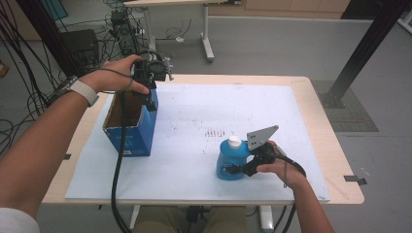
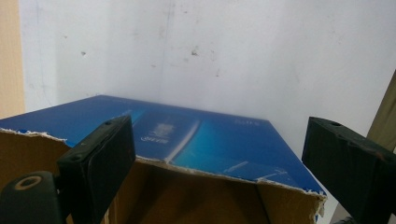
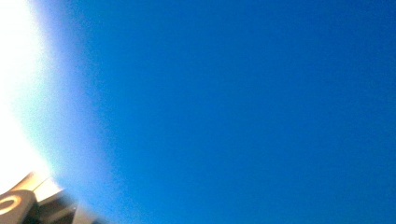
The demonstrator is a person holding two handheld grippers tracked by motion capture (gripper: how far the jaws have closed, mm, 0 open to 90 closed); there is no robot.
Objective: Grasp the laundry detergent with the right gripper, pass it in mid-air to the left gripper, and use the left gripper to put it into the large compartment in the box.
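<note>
I see a glossy blue plastic bottle, a box of torn brown cardboard with shiny printed skin, and a matt white sheet over pale wood.

Support: light-wood table, rect. top, white legs. White sheet lies flat on it, covers most of top; bare wood strip shows along all four edges of sheet. Sheet surface carries small dark marks near its centre.

Items directly on sheet, ref. sheet centre:
- Blue cardboard box, open top, torn rim, brown inside: left of centre, near sheet's left edge.
- Blue bottle, white cap, upright: right of centre, toward near edge, well apart from box.
</note>
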